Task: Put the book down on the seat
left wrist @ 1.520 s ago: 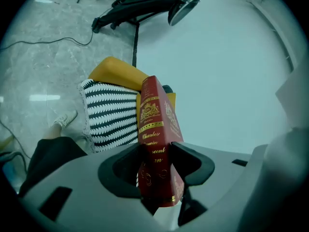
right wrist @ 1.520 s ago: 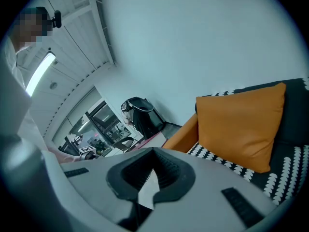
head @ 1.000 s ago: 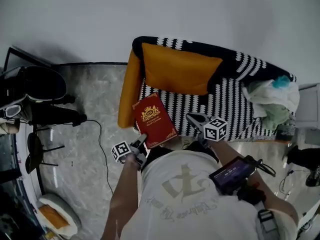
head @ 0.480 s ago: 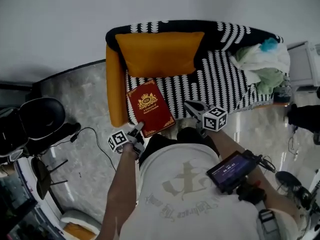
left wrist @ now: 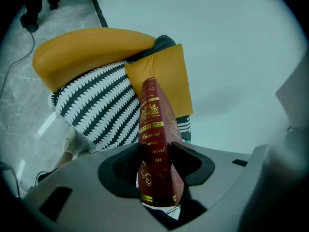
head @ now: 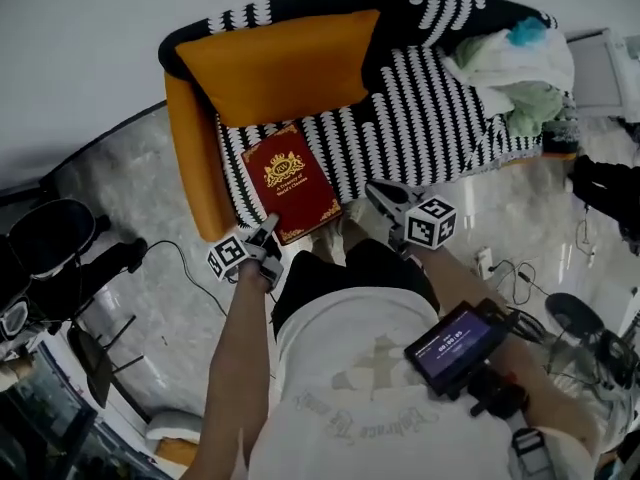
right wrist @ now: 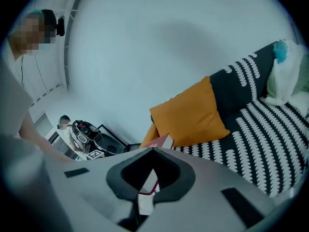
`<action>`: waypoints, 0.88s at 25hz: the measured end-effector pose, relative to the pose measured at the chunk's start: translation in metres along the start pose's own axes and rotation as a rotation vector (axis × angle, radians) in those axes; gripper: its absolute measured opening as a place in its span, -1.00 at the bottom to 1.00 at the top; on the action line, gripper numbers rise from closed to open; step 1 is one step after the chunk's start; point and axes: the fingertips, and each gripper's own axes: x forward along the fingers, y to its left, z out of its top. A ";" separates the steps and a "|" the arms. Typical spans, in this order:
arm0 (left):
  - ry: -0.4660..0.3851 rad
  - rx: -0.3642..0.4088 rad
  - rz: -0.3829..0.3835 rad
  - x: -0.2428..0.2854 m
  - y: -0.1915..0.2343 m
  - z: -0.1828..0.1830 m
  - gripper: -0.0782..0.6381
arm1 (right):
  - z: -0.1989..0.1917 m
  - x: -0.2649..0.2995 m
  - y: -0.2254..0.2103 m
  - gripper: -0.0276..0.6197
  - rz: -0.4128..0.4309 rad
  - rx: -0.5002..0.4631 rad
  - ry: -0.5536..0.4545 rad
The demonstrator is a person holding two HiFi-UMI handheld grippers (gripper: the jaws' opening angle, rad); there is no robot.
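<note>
A red book [head: 290,181] with a gold crest is held flat over the front left corner of the black-and-white striped sofa seat [head: 410,118], next to the orange armrest [head: 190,173]. My left gripper [head: 264,240] is shut on the book's near corner. In the left gripper view the book [left wrist: 154,124] stands between the jaws of my left gripper [left wrist: 157,158]. My right gripper [head: 383,198] hangs just right of the book, over the seat's front edge, shut and apart from it. Past the closed tips of my right gripper [right wrist: 153,151], the book's edge [right wrist: 160,141] shows. I cannot tell whether the book touches the seat.
An orange cushion [head: 270,63] leans on the sofa back behind the book. A pile of clothes [head: 510,68] fills the seat's right end. Cables [head: 510,268] lie on the marble floor at the right, and a black chair [head: 50,238] stands at the left.
The book and both grippers have moved forward over the sofa. The book now lies farther in over the seat, closer to the cushion. The left gripper's hold is unchanged.
</note>
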 end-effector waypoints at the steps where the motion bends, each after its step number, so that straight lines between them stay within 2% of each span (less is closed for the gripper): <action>1: 0.003 0.004 0.000 0.006 0.001 -0.001 -0.20 | -0.003 -0.002 -0.005 -0.87 -0.004 0.010 0.001; 7: 0.035 0.052 0.021 0.038 0.012 -0.007 -0.20 | -0.016 -0.010 -0.030 -0.87 -0.009 0.021 0.009; 13: 0.070 0.052 0.076 0.068 0.036 -0.024 -0.20 | -0.034 -0.011 -0.053 -0.87 -0.001 0.043 0.025; 22: 0.053 0.076 0.108 0.092 0.059 -0.037 -0.20 | -0.049 0.002 -0.065 -0.87 0.064 0.040 0.050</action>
